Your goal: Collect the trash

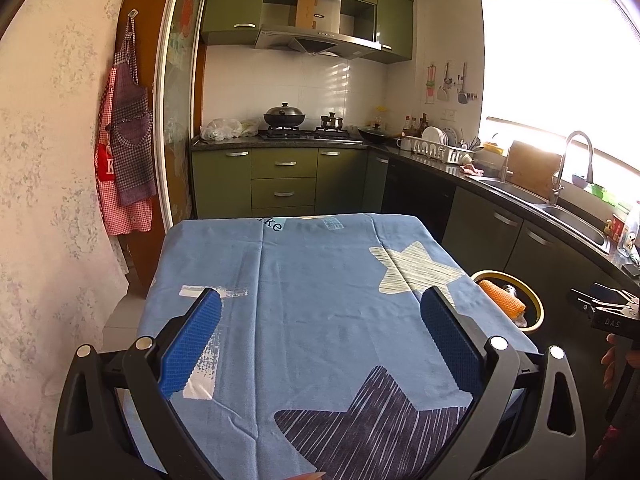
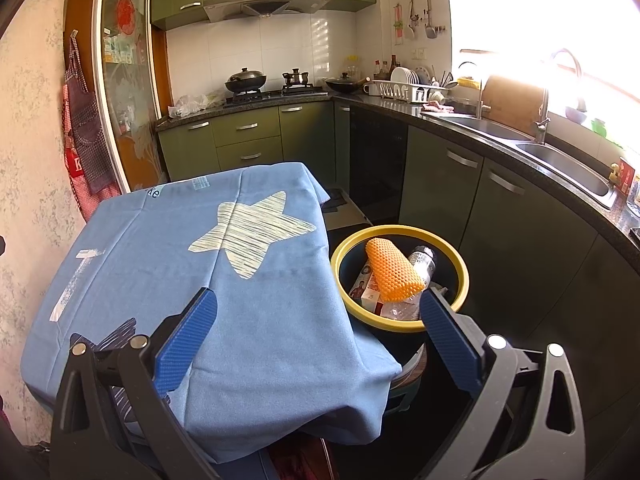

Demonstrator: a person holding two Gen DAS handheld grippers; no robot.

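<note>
1. Judged from the bare cloth, collecting looks finished: the trash sits in the bin beside the surface.
2. Left gripper and right gripper hover spread, holding nothing.
3. Next likely calls for a last check for strays.
4. Trash: an orange honeycomb foam sleeve, a clear plastic bottle, a small carton. The bin is round, dark, yellow-rimmed.
</note>
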